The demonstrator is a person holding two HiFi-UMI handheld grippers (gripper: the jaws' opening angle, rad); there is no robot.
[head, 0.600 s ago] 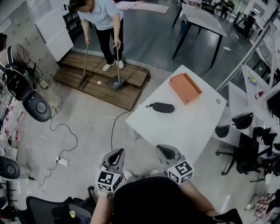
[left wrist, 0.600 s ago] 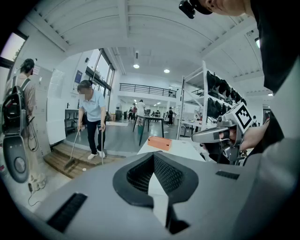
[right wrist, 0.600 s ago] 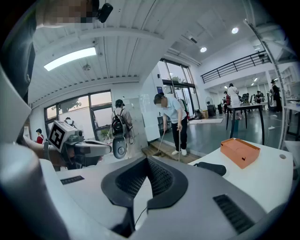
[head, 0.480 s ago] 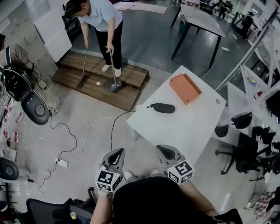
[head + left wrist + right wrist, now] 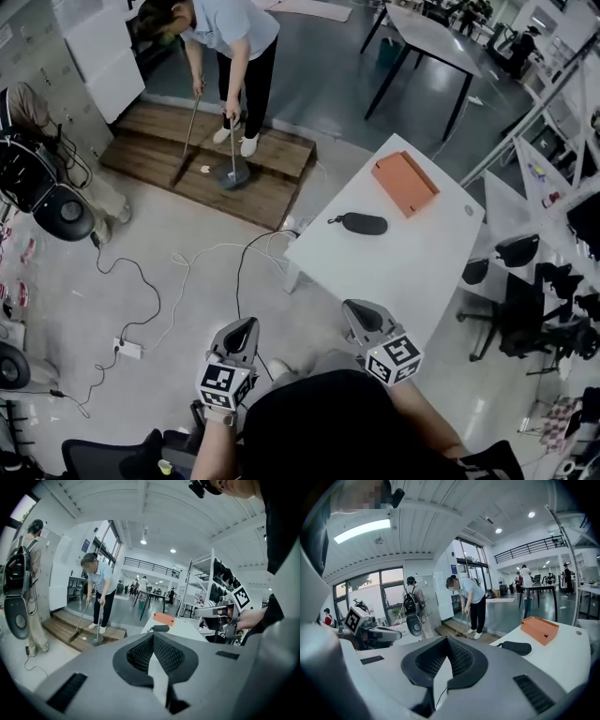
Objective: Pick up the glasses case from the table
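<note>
The black oval glasses case [image 5: 364, 223] lies on the white table [image 5: 403, 272], near its far left edge. It also shows in the left gripper view as the case [image 5: 159, 628] and in the right gripper view as the case [image 5: 515, 648]. My left gripper [image 5: 244, 326] is shut with nothing in it and hangs over the floor, left of the table. My right gripper [image 5: 355, 308] is also shut and holds nothing, just over the table's near corner. Both are well short of the case.
An orange box [image 5: 405, 183] lies on the table beyond the case. A person [image 5: 234, 37] sweeps on a wooden platform [image 5: 211, 164] at the far left. Cables [image 5: 187, 272] trail over the floor. Office chairs [image 5: 520, 309] stand right of the table.
The head view has drifted a little, so the table sits slightly further right. Both grippers stay shut near the body. The sweeping person has shifted their feet and broom.
</note>
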